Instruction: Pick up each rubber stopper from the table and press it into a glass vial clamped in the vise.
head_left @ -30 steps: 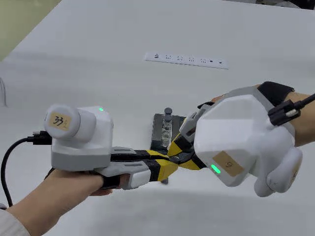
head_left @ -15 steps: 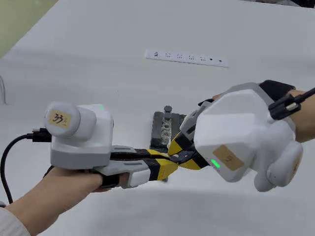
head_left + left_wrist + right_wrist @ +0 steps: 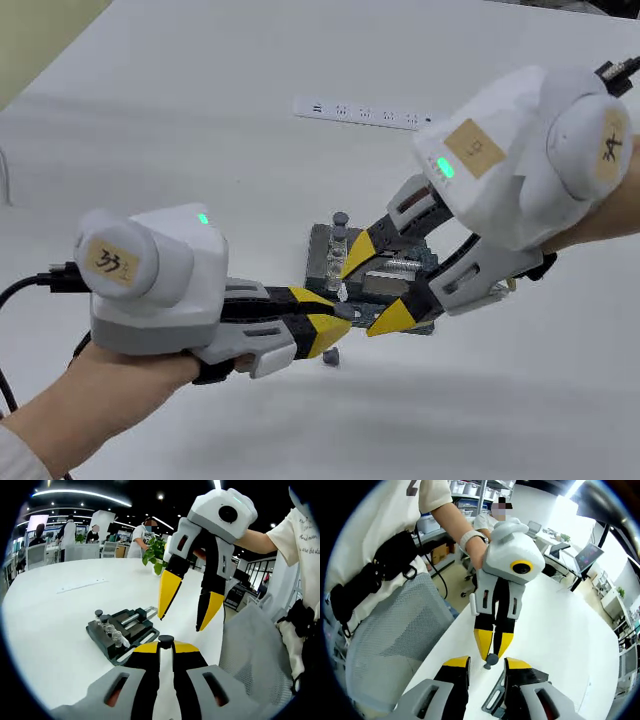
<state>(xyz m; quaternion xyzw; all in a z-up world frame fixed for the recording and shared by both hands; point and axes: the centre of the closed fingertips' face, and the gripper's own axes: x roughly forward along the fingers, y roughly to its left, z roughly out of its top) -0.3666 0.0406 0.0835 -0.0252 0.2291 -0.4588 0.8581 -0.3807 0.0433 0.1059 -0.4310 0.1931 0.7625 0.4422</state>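
My left gripper is shut on a dark grey rubber stopper, which sticks out of its yellow tips just in front of the vise. The black vise clamps a row of glass vials; the far vial carries a grey stopper. My right gripper hangs open above the vise, its jaws spread on either side of the left gripper's tips. In the right gripper view the held stopper sits just beyond my open right jaws. A loose stopper lies on the table near the vise.
A white power strip lies farther back on the white table. Behind the table's near side stands a mesh chair, next to the person's body. People and desks show far off in the room.
The right gripper has lifted and swung up to the right, and its jaws have spread open away from the left gripper's tips. The left gripper stays shut on the stopper.
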